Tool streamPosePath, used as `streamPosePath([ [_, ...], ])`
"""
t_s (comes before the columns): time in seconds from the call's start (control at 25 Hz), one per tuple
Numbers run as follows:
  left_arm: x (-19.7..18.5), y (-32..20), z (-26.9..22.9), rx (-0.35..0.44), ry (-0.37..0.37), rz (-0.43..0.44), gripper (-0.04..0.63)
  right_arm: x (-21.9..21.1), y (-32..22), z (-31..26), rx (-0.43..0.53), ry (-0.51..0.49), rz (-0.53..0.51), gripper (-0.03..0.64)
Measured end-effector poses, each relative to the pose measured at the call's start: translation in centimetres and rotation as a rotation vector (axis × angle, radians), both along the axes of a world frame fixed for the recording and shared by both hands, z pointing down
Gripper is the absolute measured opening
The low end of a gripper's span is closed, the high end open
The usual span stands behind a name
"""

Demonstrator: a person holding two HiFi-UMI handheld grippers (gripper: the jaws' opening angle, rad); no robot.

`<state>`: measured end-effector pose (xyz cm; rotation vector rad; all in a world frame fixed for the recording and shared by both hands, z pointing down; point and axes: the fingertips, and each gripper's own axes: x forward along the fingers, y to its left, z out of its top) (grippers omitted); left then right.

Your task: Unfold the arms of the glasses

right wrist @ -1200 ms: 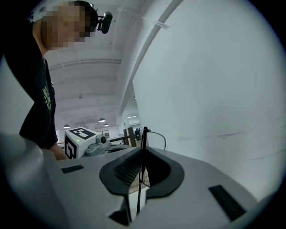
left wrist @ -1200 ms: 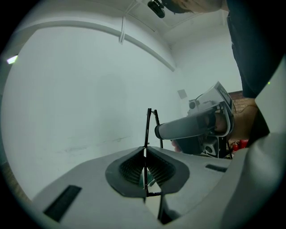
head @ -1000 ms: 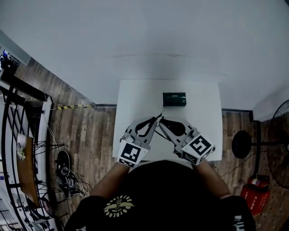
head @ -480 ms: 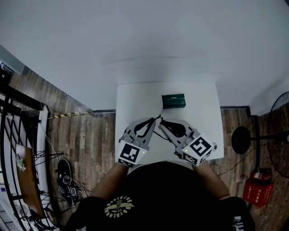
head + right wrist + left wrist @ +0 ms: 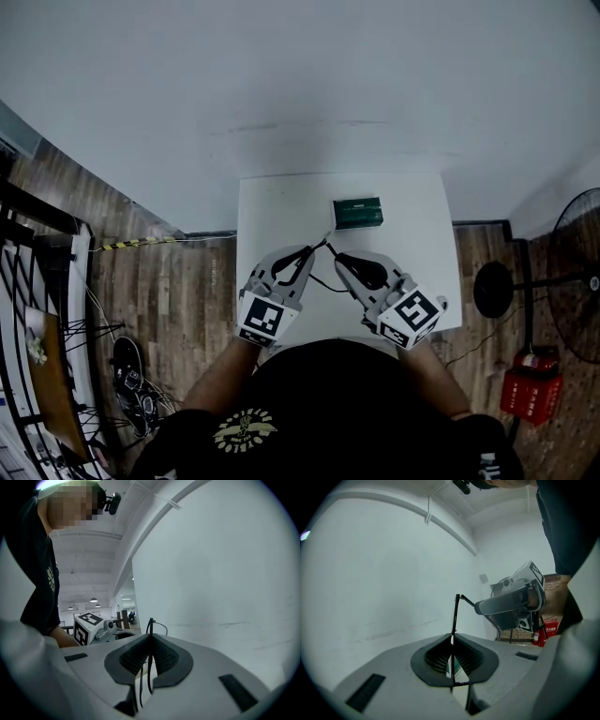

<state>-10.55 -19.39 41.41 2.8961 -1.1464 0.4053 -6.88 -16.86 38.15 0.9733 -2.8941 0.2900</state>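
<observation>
Thin black-framed glasses hang above the white table, held between my two grippers. My left gripper is shut on one slim black arm of the glasses, which sticks up past the fingertips to a hinge. My right gripper is shut on the thin black frame, whose wire rims loop just beyond the pads. In the left gripper view the right gripper sits at the far end of the arm. The left gripper's marker cube shows in the right gripper view.
A dark green box lies on the table near its far edge, just beyond the grippers. A white wall rises behind the table. On the wooden floor stand a fan and a red object at the right, and shoes at the left.
My left gripper has drifted leftward, away from the right one, so the gap between the two sets of fingertips has widened. The right gripper has stayed almost in place.
</observation>
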Motion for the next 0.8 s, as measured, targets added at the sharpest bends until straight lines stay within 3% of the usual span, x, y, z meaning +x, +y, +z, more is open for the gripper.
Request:
streamPosePath([
  [0.4, 0.3, 0.7, 1.3, 0.026, -0.064, 0.061, 0.021, 0.7, 0.9, 0.4, -0.003, 0.039, 0.04, 0.018],
  [0.8, 2.8, 2.0, 1.7, 0.062, -0.122, 0.148, 0.021, 3.2, 2.3, 0.5, -0.011, 0.081, 0.037, 0.018],
])
